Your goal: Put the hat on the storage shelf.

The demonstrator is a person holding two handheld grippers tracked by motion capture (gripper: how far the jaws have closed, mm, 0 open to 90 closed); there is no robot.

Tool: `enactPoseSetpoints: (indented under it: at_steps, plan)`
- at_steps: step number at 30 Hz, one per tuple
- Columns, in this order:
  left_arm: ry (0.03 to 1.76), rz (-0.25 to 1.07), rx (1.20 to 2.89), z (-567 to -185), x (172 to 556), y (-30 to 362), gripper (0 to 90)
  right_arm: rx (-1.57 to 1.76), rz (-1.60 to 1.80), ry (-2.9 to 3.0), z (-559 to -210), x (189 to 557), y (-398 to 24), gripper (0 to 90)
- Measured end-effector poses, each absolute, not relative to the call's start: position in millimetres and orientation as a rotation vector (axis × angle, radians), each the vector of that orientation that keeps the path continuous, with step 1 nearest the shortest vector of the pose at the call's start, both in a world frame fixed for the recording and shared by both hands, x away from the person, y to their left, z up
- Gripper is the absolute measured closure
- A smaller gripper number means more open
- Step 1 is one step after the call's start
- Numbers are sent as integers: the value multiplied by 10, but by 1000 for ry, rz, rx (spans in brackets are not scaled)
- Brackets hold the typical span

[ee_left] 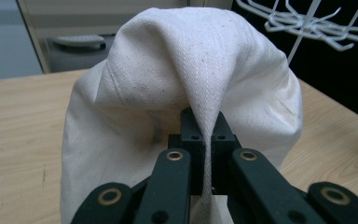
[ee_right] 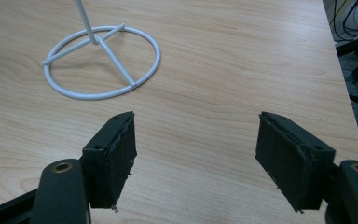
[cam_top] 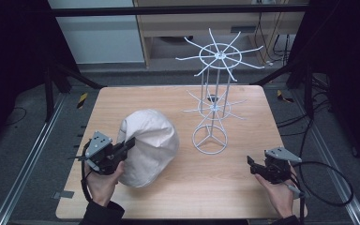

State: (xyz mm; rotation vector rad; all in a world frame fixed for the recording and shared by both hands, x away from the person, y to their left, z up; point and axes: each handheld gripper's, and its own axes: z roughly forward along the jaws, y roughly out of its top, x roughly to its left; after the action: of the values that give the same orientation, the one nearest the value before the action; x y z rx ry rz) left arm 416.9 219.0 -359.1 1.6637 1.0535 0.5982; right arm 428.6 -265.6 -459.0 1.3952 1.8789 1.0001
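Pale wooden table (cam_top: 243,173) under dim surroundings carries everything. Left gripper (ee_left: 204,135) has its jaws clamped tight on a pinched fold of the cream cloth bag (ee_left: 186,70), which stands puffed up on the table's near left. Right gripper (ee_right: 196,154) rests low with jaws spread wide over bare wood, holding nothing. Farther off, the white wire rack (cam_top: 213,93) stands upright on its ring base.

Light wooden table (cam_top: 178,187) carries two items. Cream cloth bag (cam_top: 147,145) sits just beside the left gripper (cam_top: 130,143); white wire rack (cam_top: 210,139) stands up-left of the right gripper (cam_top: 251,165).
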Motion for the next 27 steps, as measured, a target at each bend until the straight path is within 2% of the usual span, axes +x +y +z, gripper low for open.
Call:
enactPoseSetpoints:
  at_steps: [27]
  plan:
    - [839, 651, 1411, -3031, 3795, 2438, 880, 1390, 990, 1869, -4599, 4280, -2656, 292]
